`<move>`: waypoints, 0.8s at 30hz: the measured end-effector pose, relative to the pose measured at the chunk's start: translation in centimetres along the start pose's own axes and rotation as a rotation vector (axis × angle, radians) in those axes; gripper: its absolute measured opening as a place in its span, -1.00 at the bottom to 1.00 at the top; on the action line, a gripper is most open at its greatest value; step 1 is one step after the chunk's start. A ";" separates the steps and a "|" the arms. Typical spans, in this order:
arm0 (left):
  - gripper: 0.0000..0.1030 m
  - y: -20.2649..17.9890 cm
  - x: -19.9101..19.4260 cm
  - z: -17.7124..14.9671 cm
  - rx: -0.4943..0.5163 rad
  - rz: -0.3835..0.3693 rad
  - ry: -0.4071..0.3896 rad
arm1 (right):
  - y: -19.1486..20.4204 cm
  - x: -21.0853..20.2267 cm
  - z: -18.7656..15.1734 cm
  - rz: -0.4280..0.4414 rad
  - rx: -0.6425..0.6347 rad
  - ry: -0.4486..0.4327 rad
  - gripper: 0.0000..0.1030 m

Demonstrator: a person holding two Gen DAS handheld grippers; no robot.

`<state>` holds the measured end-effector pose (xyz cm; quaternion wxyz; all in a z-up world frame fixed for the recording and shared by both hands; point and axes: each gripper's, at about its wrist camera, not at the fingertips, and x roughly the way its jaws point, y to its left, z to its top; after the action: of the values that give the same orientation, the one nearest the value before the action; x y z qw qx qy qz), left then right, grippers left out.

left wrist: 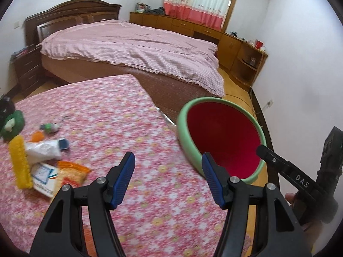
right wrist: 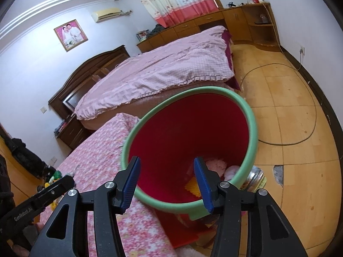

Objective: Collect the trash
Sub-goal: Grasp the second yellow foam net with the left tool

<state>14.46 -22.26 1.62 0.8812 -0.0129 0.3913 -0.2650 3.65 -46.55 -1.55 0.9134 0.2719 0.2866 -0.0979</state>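
Nothing is held between the blue pads of the left gripper [left wrist: 168,178], whose jaws stand about half open above the pink floral tablecloth [left wrist: 137,128]. The right gripper [right wrist: 166,184] is likewise seen empty, its jaws parted over the mouth of the red plastic bin with a green rim [right wrist: 186,132]. The remaining litter, a crumpled white wrapper [left wrist: 42,150] beside a yellow bristle brush [left wrist: 20,162], is found left of the left fingers and beyond them, so the left hand is judged nearer.
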 end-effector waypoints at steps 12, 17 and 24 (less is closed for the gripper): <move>0.25 7.7 -3.8 -0.9 -0.129 0.105 -0.057 | 4.1 0.4 -1.2 0.040 -0.050 0.035 0.08; 0.25 11.1 -5.0 -1.5 -0.177 0.153 -0.071 | 6.0 0.9 -1.9 0.051 -0.073 0.055 0.11; 0.25 15.8 -5.3 -2.4 -0.258 0.252 -0.076 | 7.9 2.0 -2.9 0.062 -0.109 0.091 0.12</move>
<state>17.08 -5.70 -0.11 0.9126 -0.0865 0.3870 -0.0993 6.62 -38.42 -1.20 0.9155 0.2348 0.3241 -0.0412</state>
